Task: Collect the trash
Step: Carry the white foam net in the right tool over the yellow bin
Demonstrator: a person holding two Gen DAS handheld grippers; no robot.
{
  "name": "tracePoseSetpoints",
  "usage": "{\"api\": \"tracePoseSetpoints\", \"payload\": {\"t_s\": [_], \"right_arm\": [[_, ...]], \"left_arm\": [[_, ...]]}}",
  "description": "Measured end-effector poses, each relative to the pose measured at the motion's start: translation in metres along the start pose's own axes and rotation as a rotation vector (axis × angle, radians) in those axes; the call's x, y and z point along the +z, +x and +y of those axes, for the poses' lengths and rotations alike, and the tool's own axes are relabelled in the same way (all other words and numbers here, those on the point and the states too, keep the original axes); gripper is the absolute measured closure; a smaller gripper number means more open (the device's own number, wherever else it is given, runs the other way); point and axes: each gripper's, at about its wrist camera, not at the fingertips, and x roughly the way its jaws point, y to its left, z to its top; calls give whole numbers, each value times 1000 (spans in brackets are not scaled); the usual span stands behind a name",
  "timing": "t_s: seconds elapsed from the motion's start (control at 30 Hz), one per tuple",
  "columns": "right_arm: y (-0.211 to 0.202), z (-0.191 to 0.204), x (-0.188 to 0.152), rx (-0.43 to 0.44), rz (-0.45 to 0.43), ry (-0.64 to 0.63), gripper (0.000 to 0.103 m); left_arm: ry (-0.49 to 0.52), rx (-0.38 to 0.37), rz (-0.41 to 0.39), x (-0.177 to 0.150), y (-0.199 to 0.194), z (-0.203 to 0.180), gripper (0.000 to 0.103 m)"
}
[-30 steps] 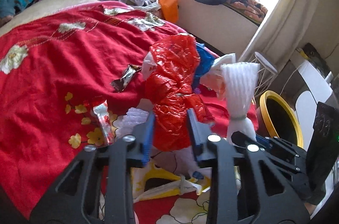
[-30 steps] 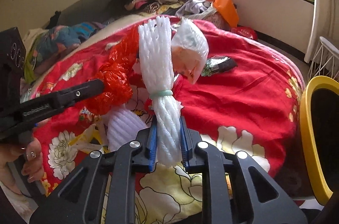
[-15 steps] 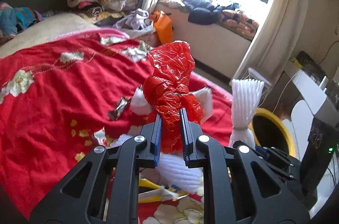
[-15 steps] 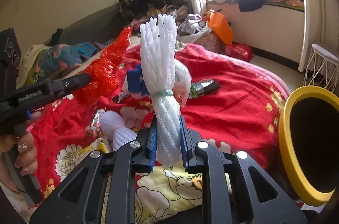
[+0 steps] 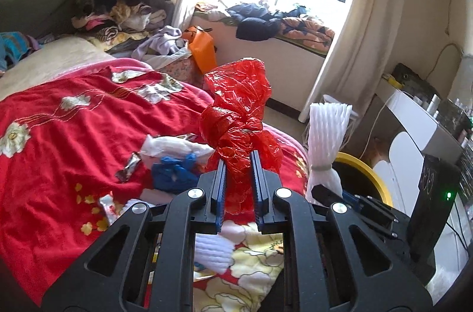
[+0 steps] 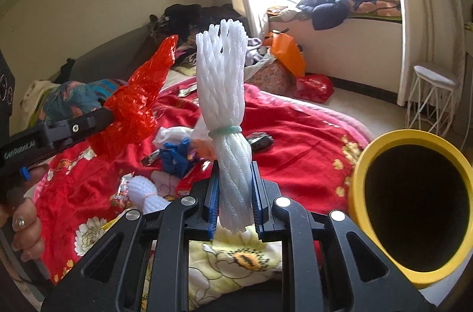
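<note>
A: Two grippers raised above the red bedspread [image 5: 59,152], each loaded. Left gripper [image 5: 238,164]: fingers narrow, clamped on the lower part of a crumpled red plastic bag [image 5: 239,117], held upright, clear of the bed.

B: Confirmed from the right wrist view. Right gripper [image 6: 235,179]: fingers narrow, pressed on the bottom half of a white foam net bundle [image 6: 224,111], tied at mid-height with a pale green band [image 6: 225,130], standing upright.

A: Position of the bin?

B: Yellow-rimmed bin [image 6: 384,140] on the floor just off the foot-end edge of the bed, at the right of the right wrist view, opening dark. Held bundle near it, not over it.

A: Still lying on the bed, toward the foot-end edge: blue crumpled item [image 5: 174,173], white plastic bag [image 5: 171,148] touching it, dark foil wrapper [image 5: 128,167] beside both, red-and-silver wrapper [image 5: 108,205] nearer the camera, second white foam net [image 5: 211,250] below the left fingers.

B: Matching on this side: second foam net [image 6: 145,193] low left, blue item [image 6: 176,155] behind it. Hand [image 6: 23,226] with a ring on the left gripper's handle at the left edge.
</note>
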Motion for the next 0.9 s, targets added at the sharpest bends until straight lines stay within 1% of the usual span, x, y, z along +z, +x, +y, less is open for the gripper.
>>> {"api": "tracePoseSetpoints", "payload": {"t_s": [0.13, 0.57, 0.9], "right_arm": [[-9, -12, 3, -37, -17, 25, 85], [-33, -72, 7, -165, -52, 144, 85], [-42, -124, 0, -251, -41, 238, 85]], "left_arm": [[21, -24, 4, -1, 4, -10, 92], [104, -115, 32, -7, 23, -59, 92], [147, -163, 78, -19, 43, -86, 92]]}}
